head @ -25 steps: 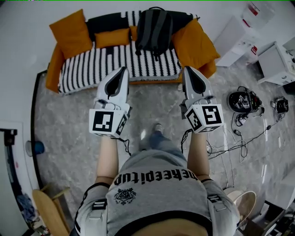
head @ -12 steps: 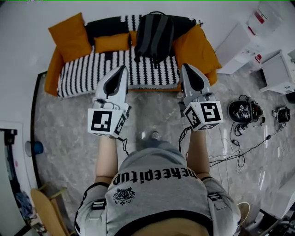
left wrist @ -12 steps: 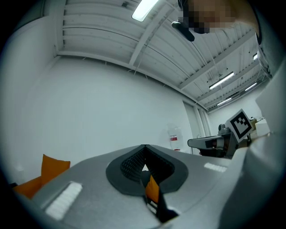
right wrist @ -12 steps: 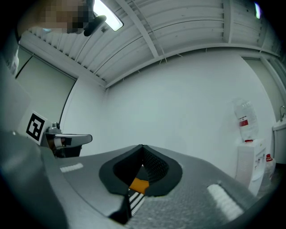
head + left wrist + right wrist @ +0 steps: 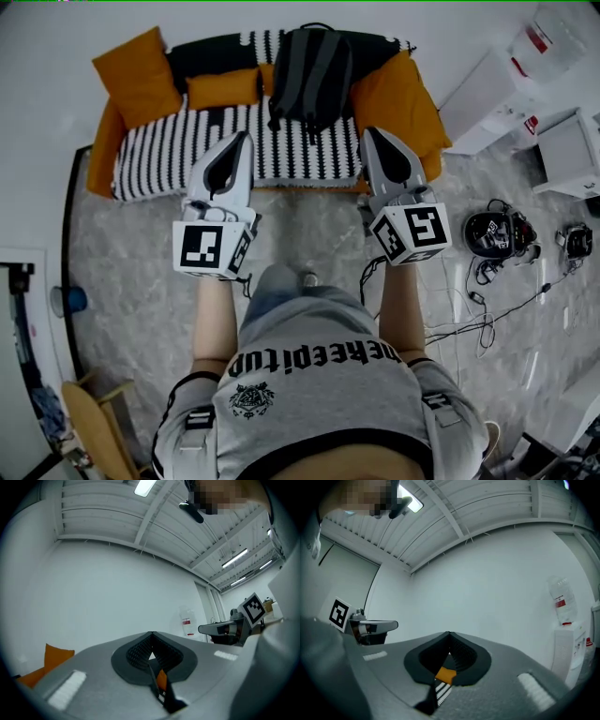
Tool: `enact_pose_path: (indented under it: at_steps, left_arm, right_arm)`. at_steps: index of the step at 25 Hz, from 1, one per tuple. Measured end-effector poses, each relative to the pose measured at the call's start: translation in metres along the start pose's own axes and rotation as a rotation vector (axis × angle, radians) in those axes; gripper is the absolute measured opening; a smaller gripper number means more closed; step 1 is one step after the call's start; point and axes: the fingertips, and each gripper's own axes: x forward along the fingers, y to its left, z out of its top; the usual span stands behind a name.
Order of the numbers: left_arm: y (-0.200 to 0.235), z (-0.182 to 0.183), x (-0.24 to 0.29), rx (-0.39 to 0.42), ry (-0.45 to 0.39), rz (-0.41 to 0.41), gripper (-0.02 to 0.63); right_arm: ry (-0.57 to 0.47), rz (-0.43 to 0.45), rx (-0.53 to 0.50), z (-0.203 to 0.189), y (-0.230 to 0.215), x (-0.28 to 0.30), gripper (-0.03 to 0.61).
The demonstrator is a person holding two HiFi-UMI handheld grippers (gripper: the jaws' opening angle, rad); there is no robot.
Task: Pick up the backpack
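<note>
Sofa point(image 5: 164, 155) with the black-and-white striped throw is the anchor here. There's an orange cushion point(image 5: 139, 73) at its left end and a smaller orange one point(image 5: 223, 89) next to it along the backrest. The left gripper point(image 5: 242, 141) has its tip over the sofa's front edge, jaws shut tight with nothing in them. The backpack point(image 5: 312, 67), dark grey, sits against the sofa's back, a bit right of the middle, and nothing is touching it. The right gripper point(image 5: 369, 134) is over the front edge too, also closed and empty. A big orange cushion point(image 5: 398, 94) fills the sofa's right end. On the floor right of the sofa is a black gadget point(image 5: 494, 232) with tangled cables.
</note>
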Motion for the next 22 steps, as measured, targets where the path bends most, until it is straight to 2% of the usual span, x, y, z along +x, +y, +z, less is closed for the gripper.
enact_pose_path:
  at_steps: [13,22]
  left_arm:
    - [0.022,-0.018,0.066,-0.013,-0.004,-0.041,0.02]
    - [0.072,-0.028,0.131,-0.028,-0.01,-0.073,0.02]
  right_arm:
    - [0.007,-0.051,-0.002,-0.009,-0.043,0.048,0.003]
    - [0.012,-0.085,-0.005,-0.014,-0.066,0.119,0.003]
